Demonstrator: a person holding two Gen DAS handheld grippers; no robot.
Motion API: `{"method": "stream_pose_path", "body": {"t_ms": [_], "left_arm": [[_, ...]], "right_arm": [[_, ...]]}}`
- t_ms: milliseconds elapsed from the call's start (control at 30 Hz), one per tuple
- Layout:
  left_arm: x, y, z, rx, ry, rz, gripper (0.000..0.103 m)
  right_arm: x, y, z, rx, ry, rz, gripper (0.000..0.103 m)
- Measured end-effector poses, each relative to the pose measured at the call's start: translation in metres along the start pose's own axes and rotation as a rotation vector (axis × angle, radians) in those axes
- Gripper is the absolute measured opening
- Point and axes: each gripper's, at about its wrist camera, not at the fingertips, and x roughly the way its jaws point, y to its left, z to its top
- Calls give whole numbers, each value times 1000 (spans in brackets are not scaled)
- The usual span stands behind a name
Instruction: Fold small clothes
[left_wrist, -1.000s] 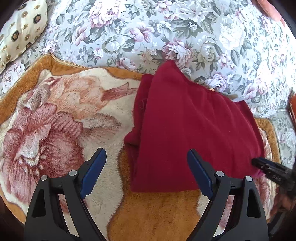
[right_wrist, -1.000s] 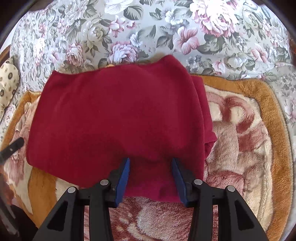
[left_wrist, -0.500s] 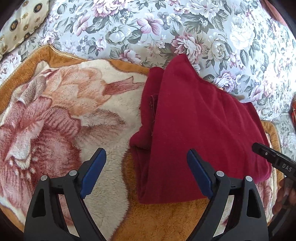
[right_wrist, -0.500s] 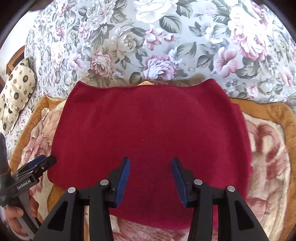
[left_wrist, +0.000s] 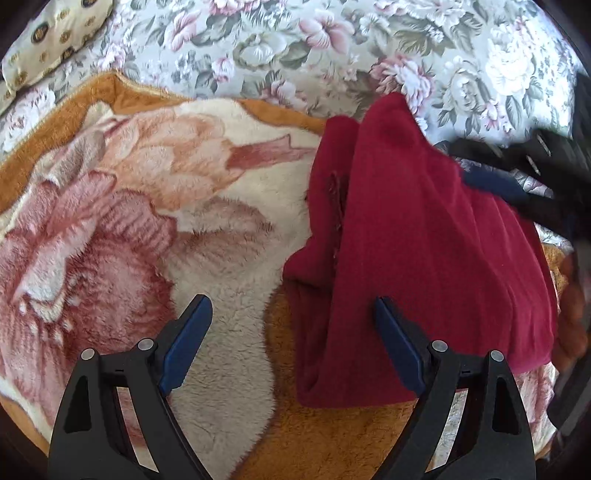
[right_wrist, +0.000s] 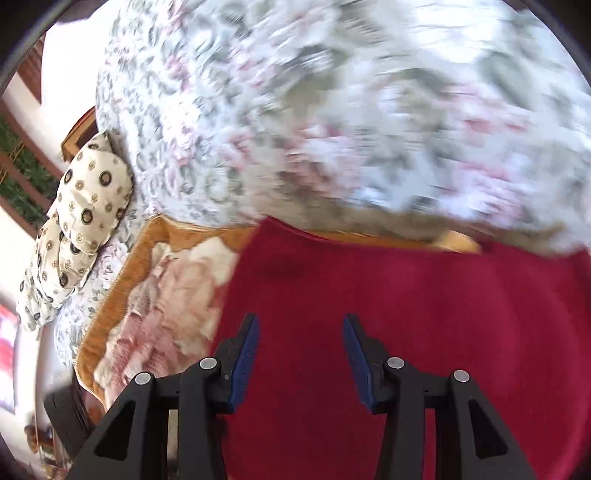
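Folded red garment lies on a plush flower blanket, w/ floral bedspread beyond. Left gripper hovers low at the garment's near-left corner, jaws spread wide, holding nothing. Right gripper hangs above the garment, jaws apart, empty; view blurred.

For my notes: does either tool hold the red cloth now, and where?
No. Both the left tool and right tool are open; the red cloth lies free.
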Motion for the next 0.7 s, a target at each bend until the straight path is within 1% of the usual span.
{"method": "stream_pose_path", "body": {"t_ms": [67, 167, 267, 333, 367, 433, 467, 533, 700], "left_arm": [[2, 0, 1, 0, -2, -5, 89], [4, 1, 3, -10, 2, -14, 89], [5, 5, 3, -31, 9, -31, 89], [4, 7, 3, -34, 7, -32, 89], [3, 7, 3, -36, 5, -33, 89], [1, 10, 3, -44, 3, -39, 89], [0, 11, 2, -47, 4, -41, 89], [-1, 14, 1, -57, 7, -47, 89], [-6, 16, 1, -69, -9, -43, 89]], "right_arm": [[19, 14, 12, -21, 10, -2, 45], [49, 30, 29, -33, 36, -29, 45], [72, 37, 38, -42, 87, -59, 45], [83, 40, 40, -73, 107, -79, 44], [86, 42, 41, -99, 102, -86, 40], [86, 45, 41, -148, 86, -95, 13], [84, 46, 41, -153, 85, -82, 10], [82, 51, 42, -175, 86, -75, 8], [83, 61, 43, -198, 74, -30, 6]]}}
